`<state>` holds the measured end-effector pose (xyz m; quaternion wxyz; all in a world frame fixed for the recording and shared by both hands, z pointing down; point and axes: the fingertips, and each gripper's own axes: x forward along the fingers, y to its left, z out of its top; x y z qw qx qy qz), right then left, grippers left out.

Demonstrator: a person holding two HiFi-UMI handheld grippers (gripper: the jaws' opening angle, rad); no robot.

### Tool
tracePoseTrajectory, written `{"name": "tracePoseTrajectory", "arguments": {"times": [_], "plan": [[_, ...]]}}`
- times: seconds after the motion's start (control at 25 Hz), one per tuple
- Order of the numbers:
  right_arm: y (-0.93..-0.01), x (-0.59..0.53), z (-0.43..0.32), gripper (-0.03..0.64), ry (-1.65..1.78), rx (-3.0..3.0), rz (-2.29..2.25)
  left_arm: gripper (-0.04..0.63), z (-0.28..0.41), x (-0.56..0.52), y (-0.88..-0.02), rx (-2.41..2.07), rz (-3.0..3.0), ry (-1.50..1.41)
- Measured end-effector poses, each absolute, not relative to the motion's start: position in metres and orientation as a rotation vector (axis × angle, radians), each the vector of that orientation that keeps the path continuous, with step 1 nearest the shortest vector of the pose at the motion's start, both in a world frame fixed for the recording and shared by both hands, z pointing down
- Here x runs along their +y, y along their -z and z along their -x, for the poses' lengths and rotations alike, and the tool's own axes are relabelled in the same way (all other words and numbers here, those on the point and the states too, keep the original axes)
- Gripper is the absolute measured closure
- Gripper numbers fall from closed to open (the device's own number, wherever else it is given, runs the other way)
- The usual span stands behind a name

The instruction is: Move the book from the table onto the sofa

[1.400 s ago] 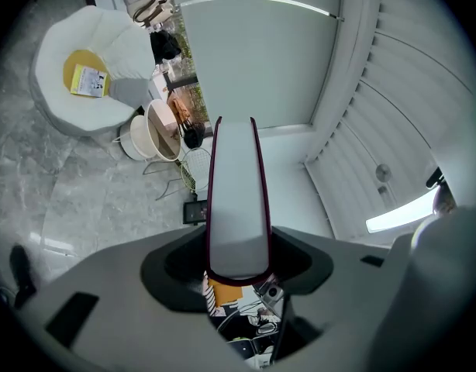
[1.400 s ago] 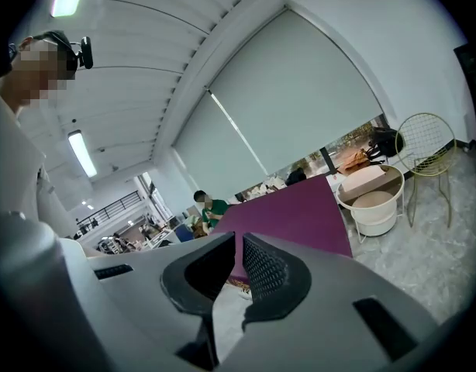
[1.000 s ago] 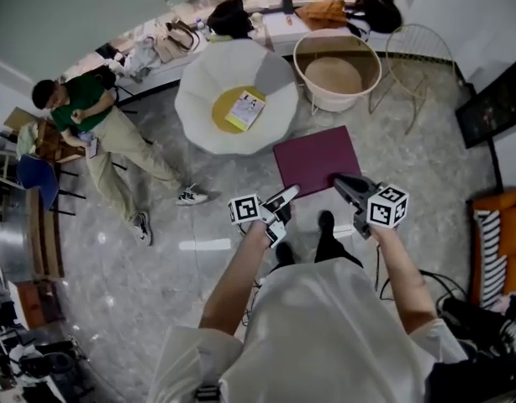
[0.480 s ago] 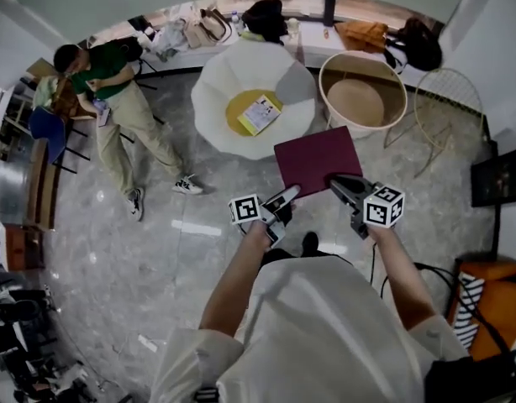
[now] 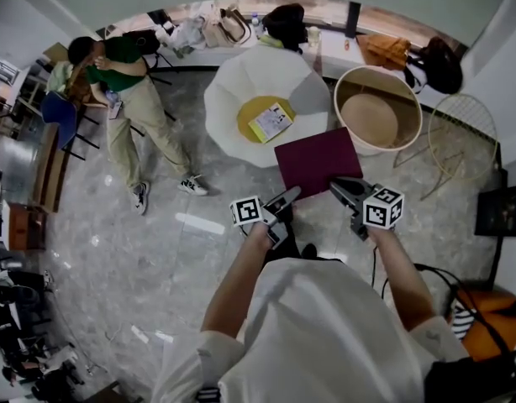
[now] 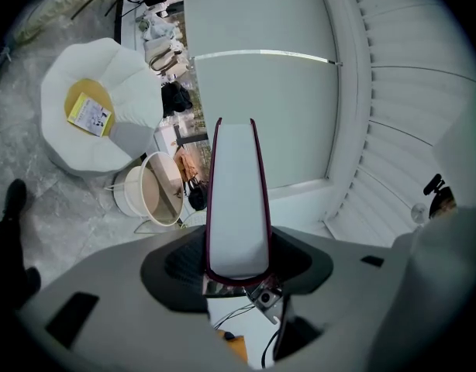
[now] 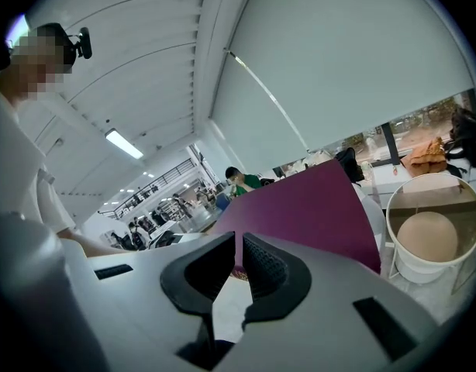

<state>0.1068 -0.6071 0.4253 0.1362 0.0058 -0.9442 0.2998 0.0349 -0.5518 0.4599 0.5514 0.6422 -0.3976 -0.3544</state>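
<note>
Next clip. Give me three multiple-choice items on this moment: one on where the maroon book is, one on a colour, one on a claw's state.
1. Where is the book?
A. held in the air by the left claw and the right claw together
B. held by one claw only
C. out of view

2. What colour is the cushion in the white seat?
A. blue
B. yellow
C. red

3. How is the left claw?
A. open and empty
B. out of view
C. shut on the book

Answers:
1 A: the head view shows both claws at the book's near edge.
2 B: the round pad in the seat is yellow.
3 C: the left gripper view shows its jaws pressed on the book's edge.
</note>
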Motion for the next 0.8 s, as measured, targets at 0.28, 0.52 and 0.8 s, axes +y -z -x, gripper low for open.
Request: {"name": "tracePoseTrajectory", "arguments": {"times": [0.28,0.52,0.8], "plan": [[-0.440,-0.647,-0.075,0.568,-0.869,-2.709,-0.046,0.373,0.001,-0.588,-0.477,-0.927,-1.492,0.843],[-0.446,-0.680,-0.027,0.568,-0.878,-2.685,-0.069,0.373,0.049,-0.623,-0.481,-0.895,-1.473,0.827],[-0.447,-0.720,0.035,0.568,-0.867,-2.677,-0.110,0.373,0.120,-0.667,-0.488,-0.862,-1.483,0.838]]}}
